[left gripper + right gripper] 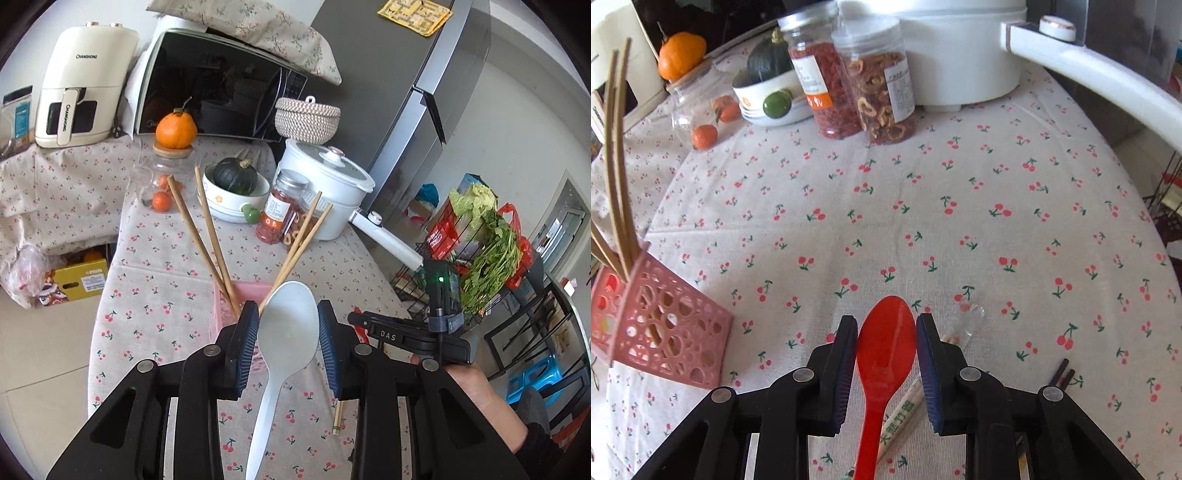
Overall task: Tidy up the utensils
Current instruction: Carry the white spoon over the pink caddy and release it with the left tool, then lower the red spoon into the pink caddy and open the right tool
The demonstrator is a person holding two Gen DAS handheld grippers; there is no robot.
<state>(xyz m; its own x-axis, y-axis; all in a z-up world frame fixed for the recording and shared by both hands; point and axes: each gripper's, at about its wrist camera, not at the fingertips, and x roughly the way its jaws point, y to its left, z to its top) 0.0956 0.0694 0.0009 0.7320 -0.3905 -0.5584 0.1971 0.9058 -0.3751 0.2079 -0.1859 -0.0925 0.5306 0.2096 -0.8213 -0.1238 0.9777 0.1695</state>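
Left hand-held gripper [288, 317] clamps white spoon [286, 332]; right [886, 325] clamps red spoon [884, 343].

"CHANGHONG" on air fryer [79, 88]

White spoon [288, 328] and red spoon [884, 343]: glossy smooth plastic. Chopsticks [208, 229]: matt wood, in a perforated pink plastic basket [665, 332]. Bench cloth [923, 221]: matt woven cotton, cherry print.

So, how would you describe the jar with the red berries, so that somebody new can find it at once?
Start at the big white pot with the long handle, at the far side of the table. Two clear plastic jars stand side by side in front of it. The berry jar is the left one: silver lid, orange label, small red berries, while its neighbour holds dried yellow-brown rings.
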